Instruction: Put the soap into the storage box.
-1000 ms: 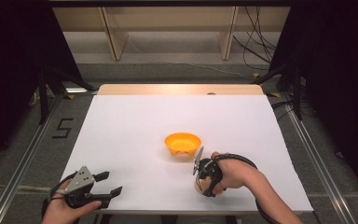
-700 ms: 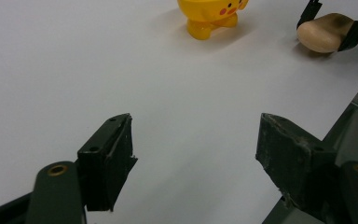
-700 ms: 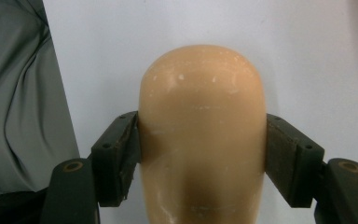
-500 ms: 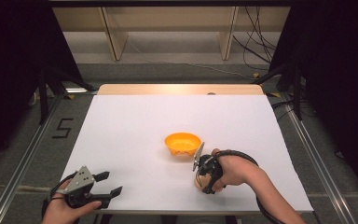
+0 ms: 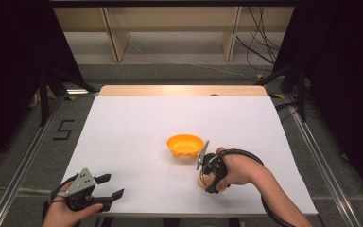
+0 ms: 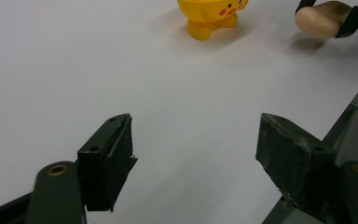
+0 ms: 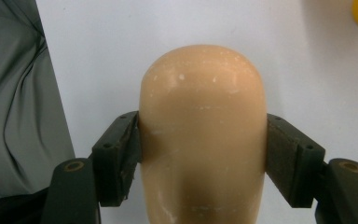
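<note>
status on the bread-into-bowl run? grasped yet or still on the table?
Done: the right gripper is shut on the tan bread roll, a jaw pressed against each side. In hand: the roll hangs just above the white table, near the front edge, its shadow under it in the left gripper view. Left: the yellow bowl looks empty, so carry and release likely remain. The left gripper is open and idle.

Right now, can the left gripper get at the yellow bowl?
Probably yes. The left gripper is open and holds nothing, and bare white table lies between it and the yellow bowl; the right gripper sits off to one side.
</note>
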Tool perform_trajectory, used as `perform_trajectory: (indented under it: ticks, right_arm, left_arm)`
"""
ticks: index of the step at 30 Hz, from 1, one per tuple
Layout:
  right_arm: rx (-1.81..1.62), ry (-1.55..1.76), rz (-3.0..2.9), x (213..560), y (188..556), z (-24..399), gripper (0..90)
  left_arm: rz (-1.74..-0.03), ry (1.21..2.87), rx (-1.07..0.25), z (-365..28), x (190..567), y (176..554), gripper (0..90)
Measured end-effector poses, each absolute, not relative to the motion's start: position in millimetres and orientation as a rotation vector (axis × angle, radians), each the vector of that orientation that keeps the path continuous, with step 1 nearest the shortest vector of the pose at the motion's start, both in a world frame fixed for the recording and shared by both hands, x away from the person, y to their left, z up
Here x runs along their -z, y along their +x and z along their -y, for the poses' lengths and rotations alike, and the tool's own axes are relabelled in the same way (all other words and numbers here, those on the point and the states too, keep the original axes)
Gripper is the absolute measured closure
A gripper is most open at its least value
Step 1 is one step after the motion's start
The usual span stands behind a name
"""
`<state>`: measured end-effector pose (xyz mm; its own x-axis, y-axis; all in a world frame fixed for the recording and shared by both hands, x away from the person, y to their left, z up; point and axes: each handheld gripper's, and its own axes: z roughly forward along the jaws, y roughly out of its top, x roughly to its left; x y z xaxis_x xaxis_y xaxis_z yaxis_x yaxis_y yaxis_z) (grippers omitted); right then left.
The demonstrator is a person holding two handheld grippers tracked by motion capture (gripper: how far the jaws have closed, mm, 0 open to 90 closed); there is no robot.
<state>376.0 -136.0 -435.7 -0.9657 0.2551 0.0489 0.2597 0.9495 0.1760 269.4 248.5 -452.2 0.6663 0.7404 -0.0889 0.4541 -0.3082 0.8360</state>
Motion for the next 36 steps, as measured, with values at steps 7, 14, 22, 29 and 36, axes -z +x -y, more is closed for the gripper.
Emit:
perform_trajectory:
  ticks: [7, 14, 22, 29, 36]
  right_arm:
    - [0.303, -0.393, 3.078, 428.1, 380.3, 135.8, 34.0]
    - [0.292, -0.394, 3.106, 424.9, 383.7, 139.3, 34.0]
    - [0.292, -0.451, 3.106, 418.7, 385.2, 139.5, 34.0]
    - [0.287, -0.463, 3.107, 413.6, 388.7, 138.5, 34.0]
    - [0.331, -0.448, 3.129, 411.9, 391.8, 138.3, 34.0]
  left_arm:
    - [-0.901, 1.96, -0.396, -248.1, 452.5, 270.6, 26.9]
    - [-0.902, 1.95, -0.404, -247.4, 453.3, 270.6, 26.9]
    - [-0.9, 1.958, -0.394, -247.8, 452.6, 270.5, 26.9]
    - [-0.903, 1.969, -0.405, -248.6, 451.4, 270.1, 26.9]
    - [-0.903, 1.974, -0.409, -249.1, 451.2, 270.2, 26.9]
